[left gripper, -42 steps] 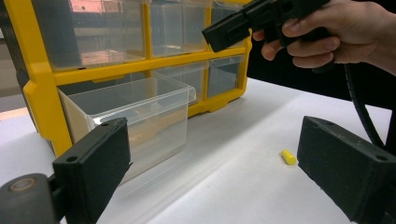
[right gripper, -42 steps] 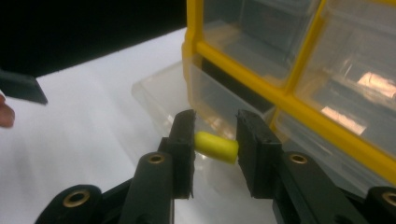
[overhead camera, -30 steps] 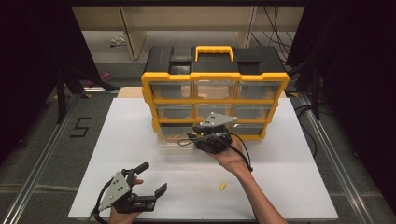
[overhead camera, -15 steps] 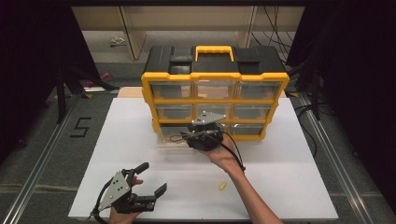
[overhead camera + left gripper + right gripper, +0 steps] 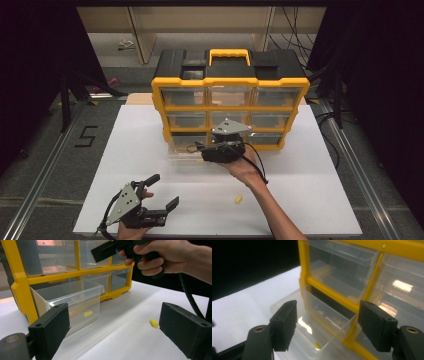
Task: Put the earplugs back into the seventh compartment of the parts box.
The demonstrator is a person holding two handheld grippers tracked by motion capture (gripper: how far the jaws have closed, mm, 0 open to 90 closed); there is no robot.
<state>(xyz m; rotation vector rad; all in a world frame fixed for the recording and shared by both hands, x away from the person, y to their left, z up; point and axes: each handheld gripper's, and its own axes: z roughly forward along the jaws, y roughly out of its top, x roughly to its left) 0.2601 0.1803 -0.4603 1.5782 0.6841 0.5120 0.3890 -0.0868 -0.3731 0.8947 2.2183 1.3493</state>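
Observation:
A yellow and black organizer (image 5: 230, 82) with clear drawers stands at the middle of the white table. Its bottom-left drawer (image 5: 182, 152) is pulled out, and a small yellow piece (image 5: 88, 313) lies inside it. My right gripper (image 5: 198, 148) hovers open over that drawer, and the right gripper view looks down into the drawer (image 5: 322, 322) and at the piece (image 5: 318, 346). A second yellow piece (image 5: 238, 200) lies loose on the table. My left gripper (image 5: 164, 191) rests open near the front left edge, aimed at the drawer (image 5: 72, 300), with the loose piece (image 5: 154, 323) ahead.
The white table top (image 5: 320, 190) spreads out to the right of the loose piece. Metal rails run along both sides of the table. The right hand (image 5: 160, 255) and its cable cross the top right of the left gripper view.
The right gripper has shifted slightly left in front of the organizer, over the pulled-out drawer. The left gripper has stayed where it was.

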